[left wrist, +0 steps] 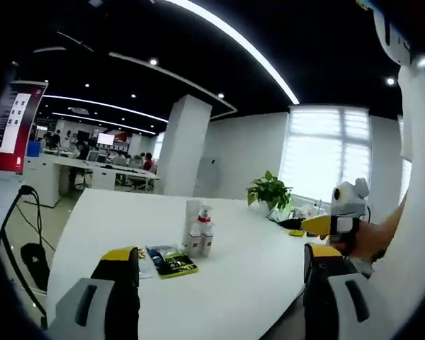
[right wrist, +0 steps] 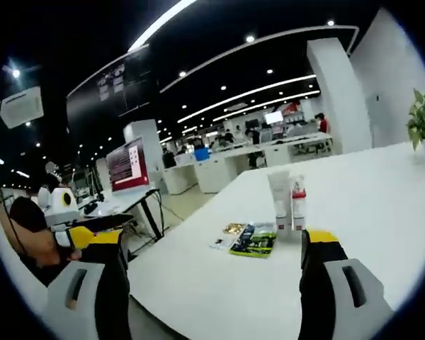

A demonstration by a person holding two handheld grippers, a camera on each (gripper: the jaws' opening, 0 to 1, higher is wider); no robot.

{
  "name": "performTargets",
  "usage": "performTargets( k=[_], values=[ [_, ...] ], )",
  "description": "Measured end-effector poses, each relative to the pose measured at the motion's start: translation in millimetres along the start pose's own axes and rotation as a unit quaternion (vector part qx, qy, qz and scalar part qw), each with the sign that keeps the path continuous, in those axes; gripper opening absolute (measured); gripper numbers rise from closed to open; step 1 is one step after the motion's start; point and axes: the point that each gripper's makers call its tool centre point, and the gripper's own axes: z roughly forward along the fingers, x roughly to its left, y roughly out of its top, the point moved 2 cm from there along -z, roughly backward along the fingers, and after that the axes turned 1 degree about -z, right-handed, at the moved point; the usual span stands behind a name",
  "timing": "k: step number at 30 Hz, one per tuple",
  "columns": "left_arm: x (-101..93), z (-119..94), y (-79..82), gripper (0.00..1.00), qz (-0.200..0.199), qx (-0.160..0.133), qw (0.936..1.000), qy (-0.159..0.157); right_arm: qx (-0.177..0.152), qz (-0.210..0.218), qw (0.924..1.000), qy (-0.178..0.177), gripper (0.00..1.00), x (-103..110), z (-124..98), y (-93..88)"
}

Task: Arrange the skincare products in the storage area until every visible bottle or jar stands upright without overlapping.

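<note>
White table (left wrist: 255, 283) | bottles (left wrist: 199, 230) upright, well ahead of both claws | left claw (left wrist: 223, 273) wide | right claw (right wrist: 212, 251) wide

Two bottles (left wrist: 200, 232) upright, touching, mid-table (left wrist: 255, 283). Flat packets (left wrist: 168, 260) lie just beside them, toward near table edge. Potted plant (left wrist: 270, 191) at far table edge, well apart.

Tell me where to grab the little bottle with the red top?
Probably around its white body, below the red top. The bottle with the red top stands upright, touching or nearly touching the white tube on one side, so come from the open side.
</note>
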Motion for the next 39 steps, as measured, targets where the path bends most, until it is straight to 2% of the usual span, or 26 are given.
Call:
performTargets(
  k=[8,16,23,27,29,32,35,39],
  values=[
    [1.1,-7.1,7.2,1.0,0.011,-0.011,0.9998,-0.011,0.004,-0.014,0.9998,-0.012,0.97,1.3,-12.9,0.1],
    [12.1,-26.3,15.7,1.0,0.016,-0.04,0.999,0.011,0.027,-0.026,0.9993,-0.003,0.97,11.1,-31.2,-19.3],
    [12.3,-27.4,10.4,1.0,0.016,-0.041,0.999,0.012,0.019,-0.024,0.9994,-0.017,0.97,9.6,-36.6,-22.7],
    [7.5,-23.9,1.6,1.0,0.024,-0.03,0.9992,0.008,0.018,-0.03,0.9994,-0.007,0.97,13.2,-33.9,-20.5],
    [7.8,-23.1,-3.6,1.0,0.033,-0.02,0.9992,0.012,0.029,-0.036,0.9989,0.002,0.97,14.8,-30.9,-25.3],
    [9.2,-24.9,1.1,1.0,0.037,-0.035,0.9986,0.019,0.045,-0.051,0.9976,0.017,0.97,19.4,-27.2,-31.5],
    [16.2,-30.5,8.8,1.0,0.026,-0.059,0.9973,0.035,0.063,-0.07,0.9952,0.029,0.97,23.0,-24.6,-41.1],
    [21.1,-35.0,15.2,1.0,0.012,-0.08,0.996,0.039,0.079,-0.091,0.9919,0.038,0.97,28.3,-23.9,-50.3]
  ],
)
